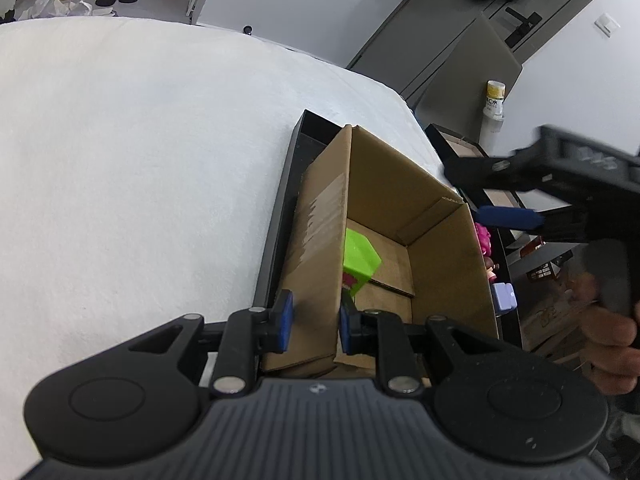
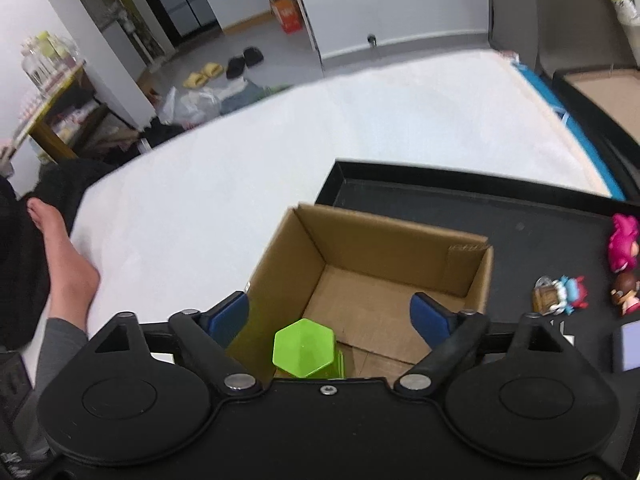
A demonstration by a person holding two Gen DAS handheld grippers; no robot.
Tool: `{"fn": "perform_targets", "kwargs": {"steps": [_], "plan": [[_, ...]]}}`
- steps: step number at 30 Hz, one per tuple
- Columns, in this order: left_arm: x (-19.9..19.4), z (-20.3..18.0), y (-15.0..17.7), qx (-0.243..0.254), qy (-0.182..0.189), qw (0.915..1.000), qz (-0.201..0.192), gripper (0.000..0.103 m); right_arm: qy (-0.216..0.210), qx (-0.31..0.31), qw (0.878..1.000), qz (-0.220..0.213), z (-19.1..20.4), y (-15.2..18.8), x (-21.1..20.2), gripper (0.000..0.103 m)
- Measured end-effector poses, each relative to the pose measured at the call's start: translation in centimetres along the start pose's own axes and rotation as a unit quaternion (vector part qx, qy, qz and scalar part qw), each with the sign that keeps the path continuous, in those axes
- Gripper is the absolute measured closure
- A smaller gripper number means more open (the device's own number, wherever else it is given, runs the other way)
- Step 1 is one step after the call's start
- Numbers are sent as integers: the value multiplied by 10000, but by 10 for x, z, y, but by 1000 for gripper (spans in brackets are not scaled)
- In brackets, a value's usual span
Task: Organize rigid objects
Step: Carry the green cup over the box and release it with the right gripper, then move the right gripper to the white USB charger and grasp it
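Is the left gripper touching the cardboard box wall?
Touching: the left wrist view shows the left gripper pads clamped on both sides of the cardboard box wall.

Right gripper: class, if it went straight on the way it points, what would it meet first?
Probably the green hexagonal block inside the cardboard box, directly below the open right gripper; otherwise the box floor. Depth is hard to judge.

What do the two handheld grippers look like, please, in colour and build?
Both the left gripper and right gripper have matte black bodies, round-ended linkage arms with silver pivot pins, and blue pads on the jaws. The left body is ribbed grey.
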State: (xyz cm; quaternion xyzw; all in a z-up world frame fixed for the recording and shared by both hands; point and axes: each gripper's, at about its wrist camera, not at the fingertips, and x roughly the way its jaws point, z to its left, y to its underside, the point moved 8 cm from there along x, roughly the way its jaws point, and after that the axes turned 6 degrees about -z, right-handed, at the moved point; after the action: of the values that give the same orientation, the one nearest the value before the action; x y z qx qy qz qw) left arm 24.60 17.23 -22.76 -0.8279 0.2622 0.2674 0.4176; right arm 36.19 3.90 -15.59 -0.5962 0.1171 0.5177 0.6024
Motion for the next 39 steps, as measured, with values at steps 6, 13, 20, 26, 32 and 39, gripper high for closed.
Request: {"fn": "perform_targets", "kwargs": {"steps": [6, 13, 20, 26, 32, 39], "plan": [[-1, -1, 0, 25, -26, 10000, 3, 82, 50, 26, 9996, -277, -13, -9, -23, 7], [1, -3, 1, 156, -124, 9998, 4, 82, 241, 62, 9994, -249, -33, -8, -41, 8], [3, -5, 3, 305, -231, 9993, 17, 82, 507, 102, 9984, -229, -63, -1, -65, 7], [4, -9, 4, 440, -331, 9985, -4, 82, 871, 133, 9960, -177, -94, 8, -81, 8], [7, -11, 6, 597, -448, 9972, -23, 83, 1093, 378, 9932, -89, -124, 21, -89, 8], [10, -15, 9, 806, -624, 9948, -88, 83, 1196, 488, 9916, 64, -147, 39, -86, 8]]}}
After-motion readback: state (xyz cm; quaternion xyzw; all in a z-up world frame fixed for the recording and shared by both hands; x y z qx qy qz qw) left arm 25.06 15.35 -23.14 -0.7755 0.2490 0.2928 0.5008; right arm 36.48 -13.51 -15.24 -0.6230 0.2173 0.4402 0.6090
